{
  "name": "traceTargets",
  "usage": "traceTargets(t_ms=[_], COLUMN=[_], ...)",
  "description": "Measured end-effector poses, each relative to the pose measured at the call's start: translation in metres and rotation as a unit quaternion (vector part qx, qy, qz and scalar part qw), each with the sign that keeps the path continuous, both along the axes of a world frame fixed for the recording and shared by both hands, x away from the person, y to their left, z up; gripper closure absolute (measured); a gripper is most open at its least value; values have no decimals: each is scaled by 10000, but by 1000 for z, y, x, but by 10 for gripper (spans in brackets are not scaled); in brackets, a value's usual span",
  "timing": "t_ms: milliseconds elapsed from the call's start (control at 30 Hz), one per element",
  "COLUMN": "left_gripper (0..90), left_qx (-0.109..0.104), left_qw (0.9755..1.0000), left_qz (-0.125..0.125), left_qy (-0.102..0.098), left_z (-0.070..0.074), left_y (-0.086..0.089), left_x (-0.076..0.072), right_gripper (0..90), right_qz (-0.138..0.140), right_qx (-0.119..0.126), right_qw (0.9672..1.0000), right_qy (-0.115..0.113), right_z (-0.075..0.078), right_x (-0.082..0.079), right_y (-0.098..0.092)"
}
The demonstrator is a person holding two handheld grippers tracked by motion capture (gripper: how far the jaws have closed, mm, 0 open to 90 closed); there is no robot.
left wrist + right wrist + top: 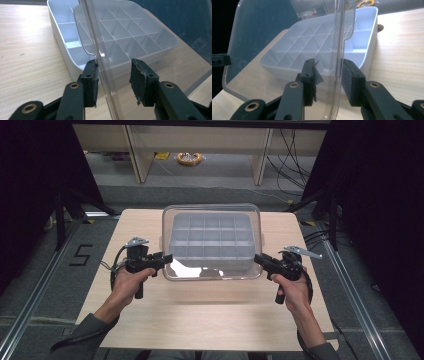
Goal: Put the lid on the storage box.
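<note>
Both claws are clamped on the clear lid (212, 242): your left gripper (167, 259) pinches its left rim near the front corner, and your right gripper (259, 259) pinches the right rim opposite. In the left gripper view the lid's edge wall runs between the pads (91, 77), tight vs. the left pad. In the right gripper view it's the same story, rim between the pads (349, 81). Jaws look wide, but that's the rim's flange filling them, not slack.

Lid sits raised over the white divider tray (210, 236), which rests on the wooden table (210, 320) at the middle-back. You can see the tray's grid of compartments straight thru the plastic. Lid's front edge hangs just ahead of the tray, off the tabletop.

Handling, as I'd judge it: thin clear plastic, so light, but w/ some flex. It'll twist if one hand leads the other, so keep both level & in step. Surface is glossy and slick, and the pads only bite a narrow strip of rim, so a tilt could let it slide out. Best hold is where you are now, on the side rims at matching spots. Don't squeeze harder; thin walls may crack or bow.
</note>
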State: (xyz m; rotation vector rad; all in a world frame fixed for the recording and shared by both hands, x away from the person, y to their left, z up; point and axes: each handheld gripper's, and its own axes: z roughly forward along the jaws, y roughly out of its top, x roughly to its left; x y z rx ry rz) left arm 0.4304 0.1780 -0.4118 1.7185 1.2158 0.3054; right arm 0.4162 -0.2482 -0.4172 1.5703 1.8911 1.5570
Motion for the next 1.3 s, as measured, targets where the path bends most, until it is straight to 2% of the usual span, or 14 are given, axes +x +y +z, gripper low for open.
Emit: traceTargets(t_ms=[33,367,633,667,700,833,900,967,1000,1067,1133,1167,1267,1300], left_gripper=[578,579,576,576,575,573,571,568,567,564,563,563,563,563], left_qx=[-2,6,-209,-219,-226,-241,-274,-259,-264,-199,-264,-261,-242,-221], left_qw=[10000,10000,9992,9991,9989,9984,9980,9979,9978,9978,9974,9973,9971,9971], left_qz=[7,49,324,358,402,496,546,549,565,548,600,613,651,650], left_qy=[-5,62,94,81,99,130,139,212,245,302,290,292,318,335], left_z=[0,4,6,5,5,1,0,-3,-4,-5,-6,-7,-8,-9], left_y=[-1,-4,-7,-7,-8,-10,-11,-12,-12,-11,-13,-13,-13,-13], left_x=[3,26,56,59,62,73,77,84,86,89,90,92,95,96], right_gripper=[661,661,654,654,653,650,649,641,640,638,635,634,630,628], right_qz=[16,-149,-279,-263,-346,-363,-428,-435,-467,-466,-536,-513,-618,-611], right_qx=[-183,-78,-52,-177,-51,-227,-13,-285,-96,-206,-30,-179,35,1], right_qw=[9997,9998,9996,9994,9994,9990,9990,9986,9988,9987,9983,9985,9973,9975], right_qy=[-185,-69,-26,-145,17,-83,97,-47,139,38,213,105,402,359], right_z=[0,5,4,3,4,3,4,0,1,-3,-2,-5,-6,-8], right_x=[5,23,49,53,53,66,65,74,73,79,77,80,81,83], right_y=[-2,-2,2,1,4,4,7,5,7,6,9,7,12,12])
